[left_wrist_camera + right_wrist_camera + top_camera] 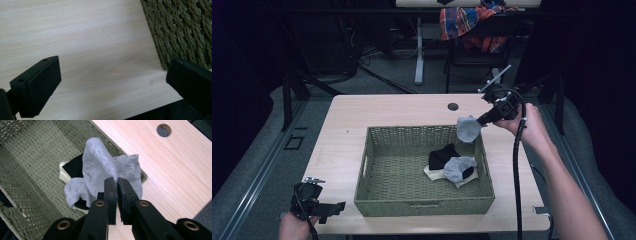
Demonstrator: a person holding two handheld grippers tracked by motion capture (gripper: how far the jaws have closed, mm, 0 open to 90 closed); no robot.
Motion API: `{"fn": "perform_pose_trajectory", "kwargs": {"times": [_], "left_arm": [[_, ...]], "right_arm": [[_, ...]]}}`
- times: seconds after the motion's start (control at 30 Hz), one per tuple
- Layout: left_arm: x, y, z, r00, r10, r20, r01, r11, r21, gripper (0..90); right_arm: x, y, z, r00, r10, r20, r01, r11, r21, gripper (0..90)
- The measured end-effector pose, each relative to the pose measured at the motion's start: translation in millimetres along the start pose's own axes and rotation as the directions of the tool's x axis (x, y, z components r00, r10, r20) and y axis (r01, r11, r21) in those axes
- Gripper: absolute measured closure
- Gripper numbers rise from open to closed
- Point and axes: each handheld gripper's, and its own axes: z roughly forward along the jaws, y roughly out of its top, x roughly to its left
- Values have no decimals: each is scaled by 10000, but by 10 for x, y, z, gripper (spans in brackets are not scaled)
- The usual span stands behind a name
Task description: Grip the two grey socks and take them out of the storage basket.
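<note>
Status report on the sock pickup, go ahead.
Right gripper shut on grey sock, lifted over basket's far right corner. Left gripper open, idle on table. More socks in basket. Nothing blocking.

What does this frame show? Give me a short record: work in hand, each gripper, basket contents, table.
work: lifting a grey sock out of the woven basket
right gripper: shut on the grey sock, held above the basket's far right corner
left gripper: open, holding nothing, over the table near the basket's near left corner
basket contents: another grey sock, a black sock, a pale one beneath
table: light wood, with a round hole
</note>
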Motion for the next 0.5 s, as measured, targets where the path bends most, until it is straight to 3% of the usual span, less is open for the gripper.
{"fn": "perform_pose_trajectory", "kwargs": {"times": [0.27, 0.5], "left_arm": [[-2, 0, -3, 10000, 15, 13, -15, 10000, 16, 1], [-6, 2, -1, 10000, 2, 6, -2, 10000, 26, 1]], "right_arm": [[-133, -192, -111, 9989, 421, 185, -418, 9990, -180, 862], [-301, -504, -213, 9934, 1064, 422, -1051, 9940, -317, 862]]}}
